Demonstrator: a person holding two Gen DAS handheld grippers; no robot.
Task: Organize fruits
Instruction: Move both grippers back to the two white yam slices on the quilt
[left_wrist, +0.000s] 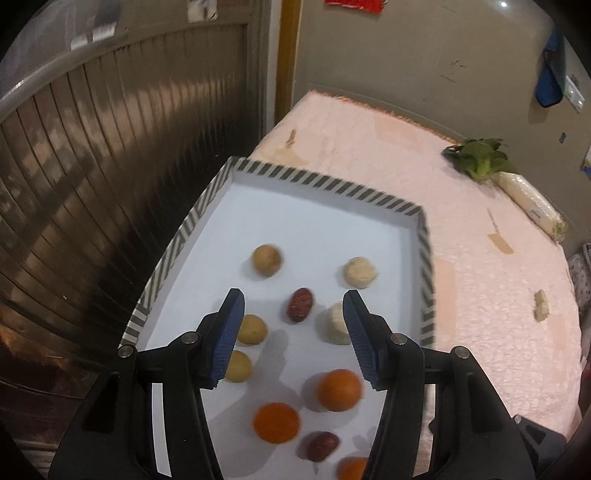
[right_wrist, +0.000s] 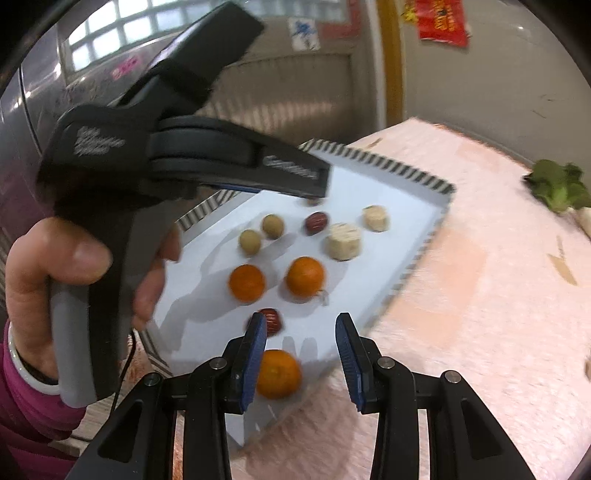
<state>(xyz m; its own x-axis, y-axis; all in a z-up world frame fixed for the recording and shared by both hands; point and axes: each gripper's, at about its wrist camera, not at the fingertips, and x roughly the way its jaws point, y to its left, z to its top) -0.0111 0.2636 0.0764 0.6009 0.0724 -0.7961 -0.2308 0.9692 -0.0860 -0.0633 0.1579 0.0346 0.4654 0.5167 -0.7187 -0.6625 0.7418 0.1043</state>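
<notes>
three oranges, two red dates, tray

Left hand-held gripper (jaws apart), above striped tray, oranges, dates

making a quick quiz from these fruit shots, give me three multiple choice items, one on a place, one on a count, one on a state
1. Where does the leafy green vegetable lie?
A. in the tray
B. on the pink cloth beyond the tray
C. in the left tool

2. How many oranges lie in the tray?
A. one
B. three
C. five

3. What state is the right tool in?
A. open, holding nothing
B. shut on an orange
C. shut on a red date

Answers:
1 B, it sits on the pink cloth at the far right, outside the striped rim.
2 B, the right wrist view shows three.
3 A, its fingers stand apart with nothing between them.
</notes>
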